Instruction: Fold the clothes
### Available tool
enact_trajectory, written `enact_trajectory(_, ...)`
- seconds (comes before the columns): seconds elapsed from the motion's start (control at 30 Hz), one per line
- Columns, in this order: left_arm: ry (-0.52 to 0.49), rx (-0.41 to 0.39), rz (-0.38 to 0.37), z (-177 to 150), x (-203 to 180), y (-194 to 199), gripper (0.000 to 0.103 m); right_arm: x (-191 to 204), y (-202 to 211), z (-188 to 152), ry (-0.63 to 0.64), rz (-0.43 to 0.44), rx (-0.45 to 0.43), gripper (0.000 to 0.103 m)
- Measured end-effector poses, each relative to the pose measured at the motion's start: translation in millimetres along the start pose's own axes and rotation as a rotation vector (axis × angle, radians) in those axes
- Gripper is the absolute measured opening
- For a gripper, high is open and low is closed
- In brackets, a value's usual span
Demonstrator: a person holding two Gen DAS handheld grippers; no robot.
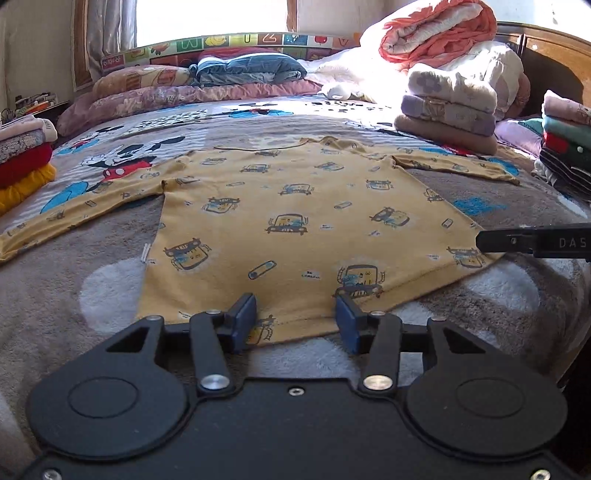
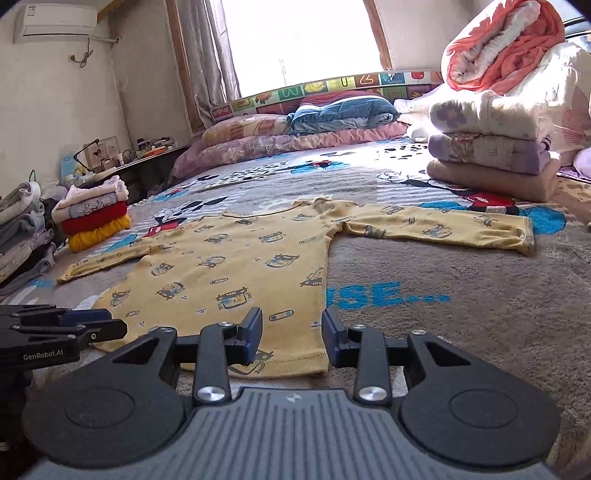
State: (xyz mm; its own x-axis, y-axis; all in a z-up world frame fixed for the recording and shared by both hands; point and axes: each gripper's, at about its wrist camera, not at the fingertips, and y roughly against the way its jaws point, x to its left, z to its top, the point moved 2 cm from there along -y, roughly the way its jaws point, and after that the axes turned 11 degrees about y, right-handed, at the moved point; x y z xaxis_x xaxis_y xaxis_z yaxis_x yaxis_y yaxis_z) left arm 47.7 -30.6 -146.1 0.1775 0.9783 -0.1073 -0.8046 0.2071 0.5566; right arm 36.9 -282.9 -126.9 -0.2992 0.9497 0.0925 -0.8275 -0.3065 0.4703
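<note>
Shirt: yellow printed long-sleeve shirt [image 1: 295, 206] lies flat on the bed [image 1: 517, 302], centre of both frames, hem toward the cameras, neckline toward the window.
Sleeves: both spread outward; one runs to the left edge in the left wrist view [image 1: 74, 210], the other to the right in the right wrist view [image 2: 443, 227]. Neither is turned in yet.
Folds made: none visible on this shirt; the body shows as a single flat layer with light wrinkles near the hem.
Left gripper [image 1: 295, 317]: low at the hem, lower centre of its frame; jaws wide apart, hem cloth between the blue pads, nothing held.
Right gripper [image 2: 291, 334]: at the shirt's near right hem corner, lower centre of its frame; jaws wide, nothing held. Whether the pads touch the cloth, cannot tell.
Done elsewhere: folded stack at left [image 2: 94, 218] (pale, red, yellow) and folded stack at right [image 1: 447, 107], both well apart from the shirt; these read as finished items.
Other bedding: rolled orange quilt [image 1: 439, 33] at upper right, pillows [image 1: 192, 92] below the window.
Progress, judged: this shirt is laid out and ready, fold not started.
Left to do, judged: grip the hem or side, turn sleeves in, fold the body, add to a stack.
</note>
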Motion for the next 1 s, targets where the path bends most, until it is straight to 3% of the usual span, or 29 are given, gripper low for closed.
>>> enact_trajectory(0.07, -0.008, 0.01, 0.008, 3, -4, 5, 0.047, -4, -14, -9, -0.002, 0.003, 0.099, 0.035)
enact_trajectory(0.23, -0.006, -0.011, 0.001, 4, -16, 16, 0.047, 3, 2, -10, 0.03, -0.008, 0.12, 0.034)
enact_trajectory(0.37, -0.003, -0.043, -0.019, 10, -29, 24, 0.05, -12, 18, -14, -0.09, 0.002, 0.093, 0.034)
enact_trajectory(0.5, 0.005, -0.056, -0.065, 15, -42, 25, 0.056, -40, 34, -13, -0.303, 0.007, 0.044, 0.038)
enact_trajectory(0.7, -0.06, -0.051, -0.096, 14, -69, 15, 0.057, -98, 51, -22, -0.571, -0.032, -0.039, 0.044)
enact_trajectory(0.8, -0.107, -0.045, -0.11, 12, -86, 10, 0.059, -126, 53, -31, -0.655, -0.049, -0.07, 0.049)
enact_trajectory(1.0, -0.198, -0.028, -0.152, 21, -126, -4, 0.059, -177, 47, -47, -0.781, -0.019, -0.141, 0.045)
